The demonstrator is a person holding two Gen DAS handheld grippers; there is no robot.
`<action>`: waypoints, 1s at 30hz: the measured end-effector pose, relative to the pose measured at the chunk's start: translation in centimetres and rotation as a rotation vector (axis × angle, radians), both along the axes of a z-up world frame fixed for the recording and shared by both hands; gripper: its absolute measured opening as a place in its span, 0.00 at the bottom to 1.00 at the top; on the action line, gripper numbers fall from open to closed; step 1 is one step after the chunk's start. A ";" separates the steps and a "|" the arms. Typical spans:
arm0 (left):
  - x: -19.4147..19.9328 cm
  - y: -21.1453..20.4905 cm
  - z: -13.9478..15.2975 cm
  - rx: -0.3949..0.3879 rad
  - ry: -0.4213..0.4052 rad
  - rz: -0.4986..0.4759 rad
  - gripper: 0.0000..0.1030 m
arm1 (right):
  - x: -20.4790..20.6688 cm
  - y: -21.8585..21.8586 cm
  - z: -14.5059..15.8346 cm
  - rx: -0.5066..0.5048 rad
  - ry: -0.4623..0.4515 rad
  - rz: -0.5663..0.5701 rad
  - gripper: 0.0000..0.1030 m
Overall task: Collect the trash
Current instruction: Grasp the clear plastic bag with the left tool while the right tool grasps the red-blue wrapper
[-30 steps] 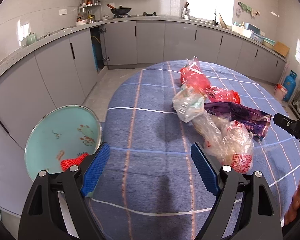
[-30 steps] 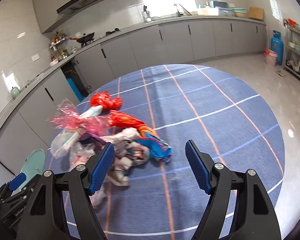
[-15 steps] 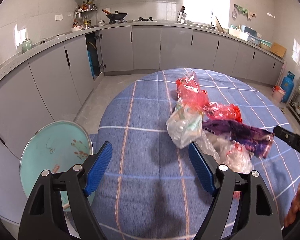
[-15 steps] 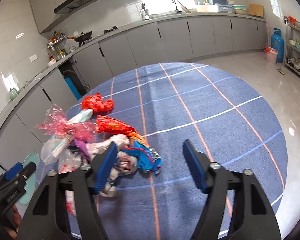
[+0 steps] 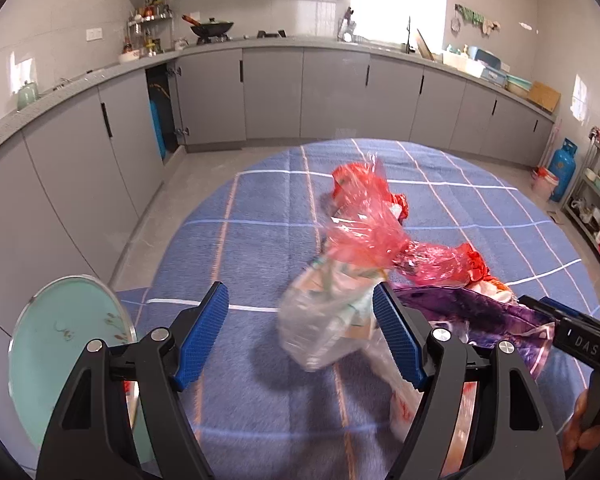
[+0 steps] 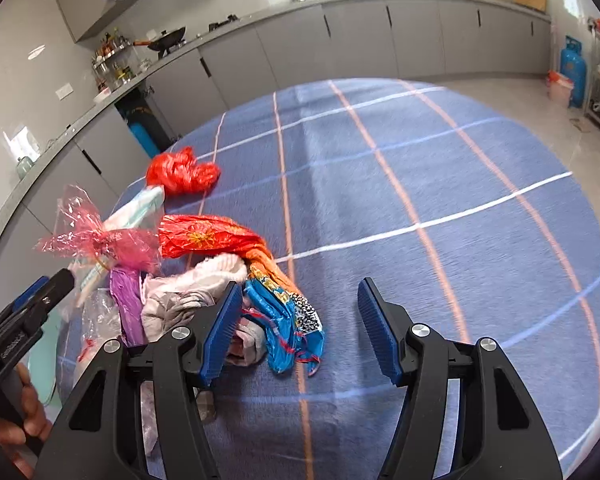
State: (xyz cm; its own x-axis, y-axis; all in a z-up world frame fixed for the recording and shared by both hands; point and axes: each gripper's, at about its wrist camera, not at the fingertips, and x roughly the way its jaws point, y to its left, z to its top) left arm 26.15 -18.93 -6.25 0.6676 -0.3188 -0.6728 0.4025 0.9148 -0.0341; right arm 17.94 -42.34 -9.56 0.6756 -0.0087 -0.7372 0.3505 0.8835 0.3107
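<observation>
Trash: a heap of wrappers and bags (image 6: pixel 204 280) is spread on the blue checked surface (image 6: pixel 420 184).
Left claw (image 5: pixel 300 338): held open and empty, a clear bag (image 5: pixel 328 320) between its pads.
Right claw (image 6: pixel 300 326): held open and empty, beside a blue wrapper (image 6: pixel 284 320).
Handling: judged light, crinkly, slippery, easily crushed.
Grip: best taken at a bunched fold.

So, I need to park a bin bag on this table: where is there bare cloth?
The blue checked tablecloth is bare right of the trash pile, out to the table's far and right edges. A smaller bare strip lies between the pile and the teal plate. The pile itself is crowded.
</observation>
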 end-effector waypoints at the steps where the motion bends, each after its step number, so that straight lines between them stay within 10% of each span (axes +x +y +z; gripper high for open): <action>1: 0.2 -0.3 -0.2 -0.005 0.006 -0.009 0.71 | 0.1 0.0 -0.1 0.006 0.002 0.007 0.57; 12: 0.9 -1.4 -1.1 0.012 0.001 -0.091 0.46 | -0.3 0.2 -0.2 0.051 -0.002 0.071 0.23; 16: 0.0 -0.9 -0.4 0.000 -0.013 -0.112 0.28 | -1.6 -0.1 1.1 0.035 -0.059 0.027 0.21; 30: -4.7 3.0 3.5 -0.081 -0.108 -0.091 0.25 | -5.5 0.7 5.8 -0.055 -0.216 -0.059 0.21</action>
